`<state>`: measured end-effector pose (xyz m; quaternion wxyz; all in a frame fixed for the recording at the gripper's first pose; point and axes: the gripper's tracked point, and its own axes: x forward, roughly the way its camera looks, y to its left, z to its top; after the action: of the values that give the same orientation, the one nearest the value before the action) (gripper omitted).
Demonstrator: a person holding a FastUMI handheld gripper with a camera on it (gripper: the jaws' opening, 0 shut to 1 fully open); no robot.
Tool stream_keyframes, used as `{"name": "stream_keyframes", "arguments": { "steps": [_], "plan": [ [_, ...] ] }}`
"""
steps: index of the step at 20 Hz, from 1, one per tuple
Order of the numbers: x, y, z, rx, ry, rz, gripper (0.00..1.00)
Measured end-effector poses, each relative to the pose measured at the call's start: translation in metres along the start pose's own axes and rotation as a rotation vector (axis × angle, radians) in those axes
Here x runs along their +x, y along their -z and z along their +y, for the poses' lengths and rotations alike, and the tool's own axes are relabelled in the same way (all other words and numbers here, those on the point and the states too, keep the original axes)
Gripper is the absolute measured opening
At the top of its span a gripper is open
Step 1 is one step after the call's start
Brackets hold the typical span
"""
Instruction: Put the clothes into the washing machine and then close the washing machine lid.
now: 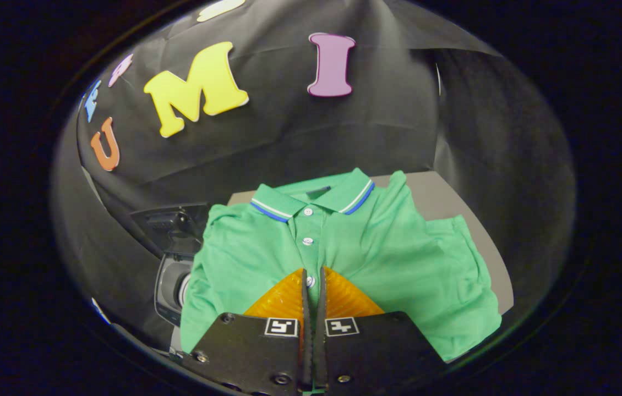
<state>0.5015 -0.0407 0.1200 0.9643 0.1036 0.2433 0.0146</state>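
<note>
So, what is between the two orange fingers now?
A fold of the green shirt, at its button strip, lies pinched between the gripper fingers in the gripper view.

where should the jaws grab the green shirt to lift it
The green shirt lies flat, collar away from the gripper. Its jaws are already nearly closed on the button strip, pinching fabric. That middle fold, taken from above, looks the best grip, since the cloth should bunch evenly there.

No readable words, brands or numbers anywhere. Only two small square black-and-white markers, one on each black finger mount of the gripper [313, 275]. Polo shirt's neck label [318, 192] too small to read.
</note>
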Motion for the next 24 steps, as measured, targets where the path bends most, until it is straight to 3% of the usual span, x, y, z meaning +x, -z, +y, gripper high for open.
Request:
{"name": "stream_keyframes", "arguments": {
  "steps": [8, 24],
  "plan": [
    [-0.062, -0.023, 0.054, 0.077, -0.114, -0.156, 0.05],
    [-0.212, -0.096, 0.217, -0.053, -0.288, -0.472, 0.05]
  ]
}}
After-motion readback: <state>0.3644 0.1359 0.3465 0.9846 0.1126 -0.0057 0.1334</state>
